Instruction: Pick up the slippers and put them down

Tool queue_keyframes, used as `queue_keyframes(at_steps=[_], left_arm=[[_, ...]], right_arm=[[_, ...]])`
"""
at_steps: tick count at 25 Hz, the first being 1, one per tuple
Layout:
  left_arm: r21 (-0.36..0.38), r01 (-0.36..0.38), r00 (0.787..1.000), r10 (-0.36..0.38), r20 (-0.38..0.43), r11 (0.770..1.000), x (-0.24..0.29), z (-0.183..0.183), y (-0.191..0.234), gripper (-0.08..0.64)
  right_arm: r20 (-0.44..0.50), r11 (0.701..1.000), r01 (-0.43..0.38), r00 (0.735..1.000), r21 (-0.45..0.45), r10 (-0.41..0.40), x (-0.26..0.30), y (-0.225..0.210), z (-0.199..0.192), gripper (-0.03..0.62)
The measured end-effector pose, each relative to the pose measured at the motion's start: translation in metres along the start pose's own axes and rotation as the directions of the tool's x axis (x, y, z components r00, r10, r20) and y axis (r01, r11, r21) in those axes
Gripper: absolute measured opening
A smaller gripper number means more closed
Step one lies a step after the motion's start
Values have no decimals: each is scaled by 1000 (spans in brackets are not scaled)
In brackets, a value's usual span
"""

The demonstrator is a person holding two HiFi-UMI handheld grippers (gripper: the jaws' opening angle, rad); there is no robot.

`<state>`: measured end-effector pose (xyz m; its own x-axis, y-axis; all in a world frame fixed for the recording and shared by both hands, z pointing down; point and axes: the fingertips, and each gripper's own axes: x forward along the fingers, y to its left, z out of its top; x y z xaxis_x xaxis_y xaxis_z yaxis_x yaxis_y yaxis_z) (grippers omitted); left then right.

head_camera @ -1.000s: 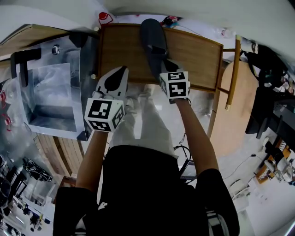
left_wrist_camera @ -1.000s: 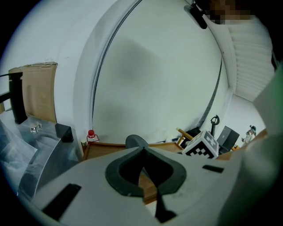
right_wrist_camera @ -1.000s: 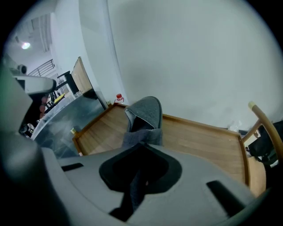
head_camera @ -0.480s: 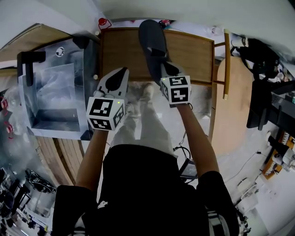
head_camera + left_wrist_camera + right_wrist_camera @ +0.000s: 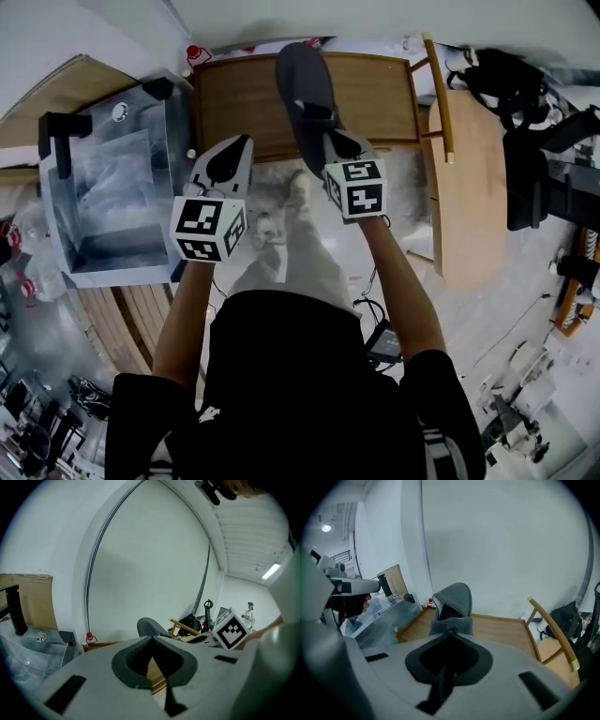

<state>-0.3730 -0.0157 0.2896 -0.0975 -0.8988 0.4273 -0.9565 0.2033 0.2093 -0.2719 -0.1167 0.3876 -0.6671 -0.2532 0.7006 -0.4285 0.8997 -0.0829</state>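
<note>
Right gripper: jaws closed on the grey slipper, with a fold of grey fabric at its heel end pinched between the pads. The right gripper view confirms this, with cloth filling the slot between the jaws. The slipper projects forward from the grip, toe pointing away from the person, over the wooden table. Contact between toe and tabletop cannot be judged from either view. Left gripper: jaws closed tip to tip with nothing between them; only a sliver of wood shows through the gap behind the tips in the left gripper view. It hangs at the near left edge of the table, beside the right gripper and apart from the slipper. A clear plastic box stands to the left of the table, and a wooden chair to its right. Only one slipper is in view.
</note>
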Motion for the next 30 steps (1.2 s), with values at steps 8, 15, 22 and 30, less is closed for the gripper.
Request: queue_keyframes(at_steps=[8,15,22,30], left_arm=[[62,65,997,-67,38,996,-34,-3,-35,5],[100,133,990,-138,41,986,-55,-14,-69,5],[131,205,978,-209,18,970,-52,-24,-105,5],[156,318,948,-317,-31,935,-28,-37,-165,5]], right_arm=[[24,997,56,998,44,-57,-44,10,-33,5],[48,990,111,992,86,-116,-85,12,-57,5],[56,979,155,985,131,-164,-115,2,-80,5],[52,949,223,970,221,-239,-158,-35,-116,5]])
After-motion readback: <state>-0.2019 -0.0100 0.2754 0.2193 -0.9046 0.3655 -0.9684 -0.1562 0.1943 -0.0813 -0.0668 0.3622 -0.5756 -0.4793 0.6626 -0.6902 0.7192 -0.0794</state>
